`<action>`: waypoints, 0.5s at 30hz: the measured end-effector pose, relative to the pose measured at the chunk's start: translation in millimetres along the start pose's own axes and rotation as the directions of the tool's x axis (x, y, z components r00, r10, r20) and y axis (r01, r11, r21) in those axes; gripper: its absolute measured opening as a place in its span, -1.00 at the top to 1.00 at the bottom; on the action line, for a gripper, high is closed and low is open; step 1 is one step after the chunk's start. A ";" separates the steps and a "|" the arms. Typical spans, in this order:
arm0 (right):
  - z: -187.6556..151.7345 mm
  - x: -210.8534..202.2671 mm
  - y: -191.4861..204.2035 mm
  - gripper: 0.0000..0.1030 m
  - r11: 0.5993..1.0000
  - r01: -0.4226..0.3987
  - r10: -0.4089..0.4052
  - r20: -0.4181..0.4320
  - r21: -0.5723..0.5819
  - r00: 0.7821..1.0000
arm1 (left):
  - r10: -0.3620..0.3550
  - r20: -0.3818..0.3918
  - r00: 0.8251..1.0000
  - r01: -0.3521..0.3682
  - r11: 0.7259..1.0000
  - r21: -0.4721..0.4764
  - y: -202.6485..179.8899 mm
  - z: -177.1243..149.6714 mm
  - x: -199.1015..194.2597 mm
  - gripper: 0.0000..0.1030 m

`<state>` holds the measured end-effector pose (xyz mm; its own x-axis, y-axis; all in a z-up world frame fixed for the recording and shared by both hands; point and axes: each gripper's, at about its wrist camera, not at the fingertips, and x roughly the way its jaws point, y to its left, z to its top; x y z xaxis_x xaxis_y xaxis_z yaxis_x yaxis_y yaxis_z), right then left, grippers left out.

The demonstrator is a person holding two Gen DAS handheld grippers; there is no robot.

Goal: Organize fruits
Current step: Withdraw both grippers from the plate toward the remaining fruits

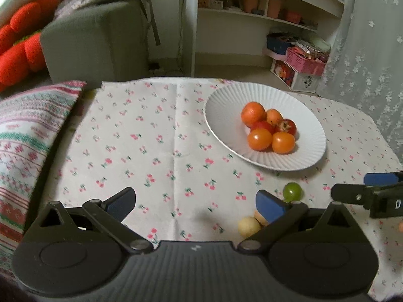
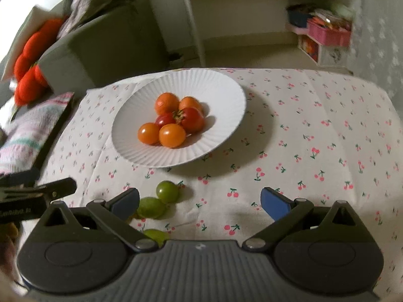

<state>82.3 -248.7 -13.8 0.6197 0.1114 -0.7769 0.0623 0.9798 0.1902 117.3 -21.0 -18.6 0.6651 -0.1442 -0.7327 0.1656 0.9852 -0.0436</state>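
Fruit in two places: six round pieces heaped in the middle of a white ribbed plate, the rest loose on the cherry-print cloth over the desk. On the plate, four orange fruits and two red ones, touching one another. Nearer the cameras, three green fruits on the cloth in the right view, two of them touching, the third partly hidden under the gripper body. In the left view, one green fruit, a pale yellow one and an orange-tan one just beside it, partly behind a blue pad. Left hand-held gripper wide open, nothing between the pads, tilted down over bare cloth. Right hand-held gripper likewise spread wide and empty, its left pad just beside the green fruits, contact unclear. Each gripper's tip visible at the edge of the other's view. Striped cushion at the desk's left edge; sofa and shelves beyond.
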 end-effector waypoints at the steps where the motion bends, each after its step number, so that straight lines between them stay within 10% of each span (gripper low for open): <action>1: -0.2 0.3 1.3 -0.98 1.000 -0.011 0.011 -0.009 -0.009 1.000 | -0.012 -0.004 1.000 0.012 1.000 0.002 -0.6 -1.2 0.6 -0.81; 7: -3.7 0.1 12.5 -0.92 0.993 -0.066 0.062 -0.040 -0.095 0.997 | -0.037 -0.026 0.999 0.038 0.999 0.024 -4.6 -7.0 5.9 -0.81; 15: -10.8 9.1 19.2 -0.29 0.980 -0.104 0.089 -0.095 -0.168 0.992 | -0.080 -0.060 0.995 0.081 0.996 0.023 -3.5 -11.9 11.5 -0.81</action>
<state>80.6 -227.1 -23.8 0.5458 0.2131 -0.8104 -0.1344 0.9769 0.1663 115.8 -25.1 -34.9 0.6051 -0.2167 -0.7660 0.2356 0.9679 -0.0878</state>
